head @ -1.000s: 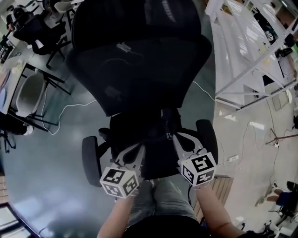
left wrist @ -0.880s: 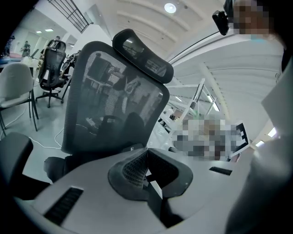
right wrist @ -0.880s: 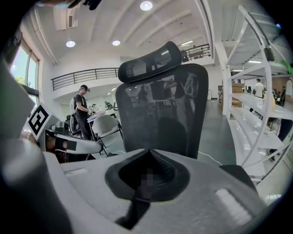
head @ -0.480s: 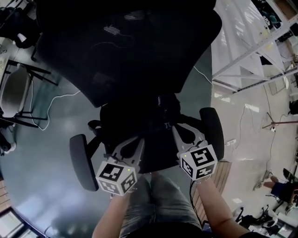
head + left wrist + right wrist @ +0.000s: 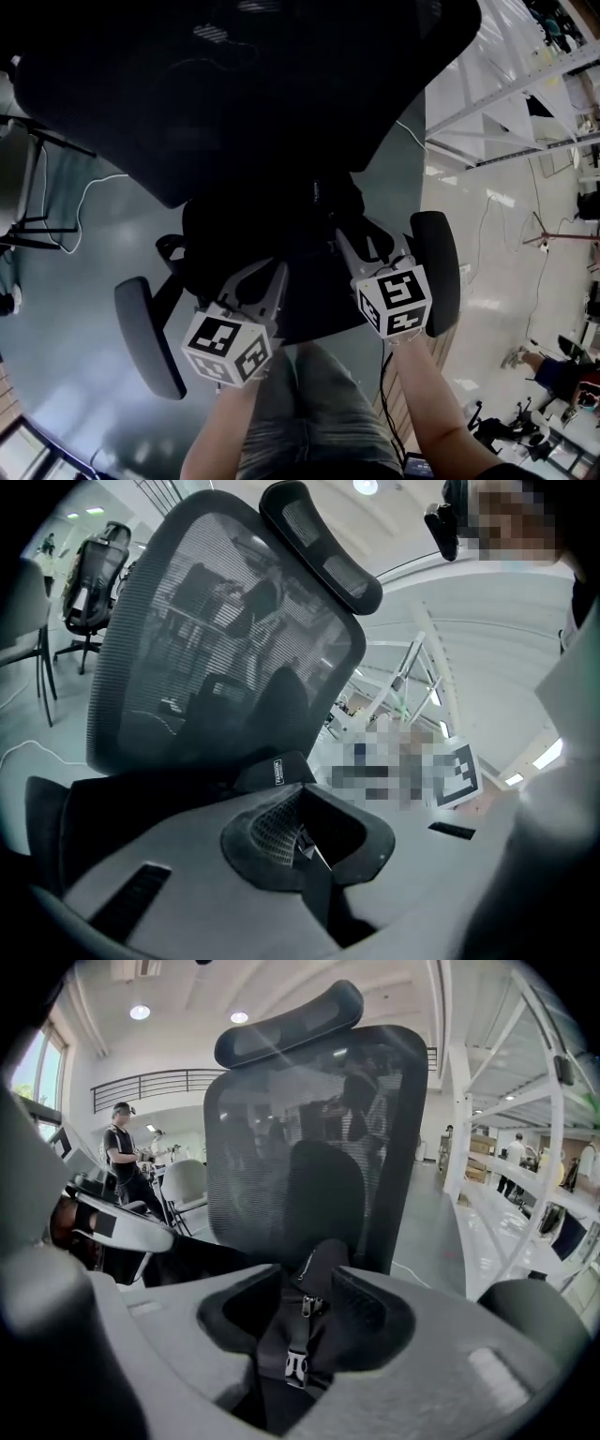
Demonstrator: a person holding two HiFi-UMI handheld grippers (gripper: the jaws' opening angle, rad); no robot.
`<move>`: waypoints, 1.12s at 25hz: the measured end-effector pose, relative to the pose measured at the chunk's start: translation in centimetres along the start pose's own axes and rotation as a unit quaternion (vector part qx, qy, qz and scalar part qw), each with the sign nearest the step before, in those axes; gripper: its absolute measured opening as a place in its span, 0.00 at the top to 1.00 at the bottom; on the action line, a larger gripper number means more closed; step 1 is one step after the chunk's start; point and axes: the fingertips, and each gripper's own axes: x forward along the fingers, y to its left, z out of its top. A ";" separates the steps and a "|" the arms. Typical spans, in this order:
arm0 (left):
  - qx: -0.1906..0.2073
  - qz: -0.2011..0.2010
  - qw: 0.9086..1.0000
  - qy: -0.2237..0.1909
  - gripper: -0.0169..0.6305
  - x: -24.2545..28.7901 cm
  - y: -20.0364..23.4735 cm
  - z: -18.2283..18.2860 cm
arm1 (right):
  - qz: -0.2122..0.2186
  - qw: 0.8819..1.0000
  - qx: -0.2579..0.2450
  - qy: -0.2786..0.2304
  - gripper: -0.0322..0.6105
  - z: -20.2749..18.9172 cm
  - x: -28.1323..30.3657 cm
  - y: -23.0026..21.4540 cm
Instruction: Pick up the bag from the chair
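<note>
Wide hall: glossy grey-green floor (image 5: 75, 281) on the left, white metal racking (image 5: 506, 103) at the far right. Black bag (image 5: 272, 225) on the seat of the chair (image 5: 234, 94), slumped against the foot of the backrest. Between the parted jaws of the right gripper (image 5: 370, 242), a webbing strap (image 5: 298, 1344) with zip pull and plastic buckle, pads not pressing. Have just been opening from clenched. Left gripper (image 5: 274, 272) with jaws drawn together, nothing made out between them. Compared with a second ago, chair larger in the head view, both grippers nearer the seat. Small white-on-black tag (image 5: 278, 771) on the bag, print too small to read. Backrest of see-through black mesh under a curved headrest (image 5: 286, 1024); padded armrests (image 5: 441, 272) either side.
</note>
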 end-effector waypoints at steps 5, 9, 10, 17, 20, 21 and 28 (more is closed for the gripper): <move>-0.010 -0.008 1.000 0.002 0.95 0.8 1.4 -1.2 | -0.015 1.000 -0.003 0.015 0.57 -2.1 2.9 0.0; -0.017 -0.009 1.000 0.002 0.95 1.1 2.3 -1.9 | -0.013 0.999 0.024 0.023 0.47 -3.2 5.2 -0.2; -0.019 -0.009 1.000 0.003 0.95 1.5 2.6 -2.1 | -0.013 0.999 0.035 0.021 0.47 -3.4 5.8 -0.5; -0.032 -0.014 0.999 0.011 0.95 3.1 1.6 -1.5 | 0.002 0.993 0.115 0.027 0.48 -2.6 7.7 -2.8; -0.035 -0.013 0.999 0.010 0.95 3.2 0.0 0.2 | 0.015 0.991 0.128 0.035 0.55 -1.4 7.1 -3.2; -0.037 -0.013 0.999 0.009 0.95 3.4 0.7 -0.5 | 0.015 0.991 0.127 0.036 0.59 -2.2 7.7 -2.8; -0.046 -0.013 0.999 0.006 0.95 4.3 3.7 -3.5 | 0.019 0.992 0.114 0.046 0.81 -5.7 9.9 -1.8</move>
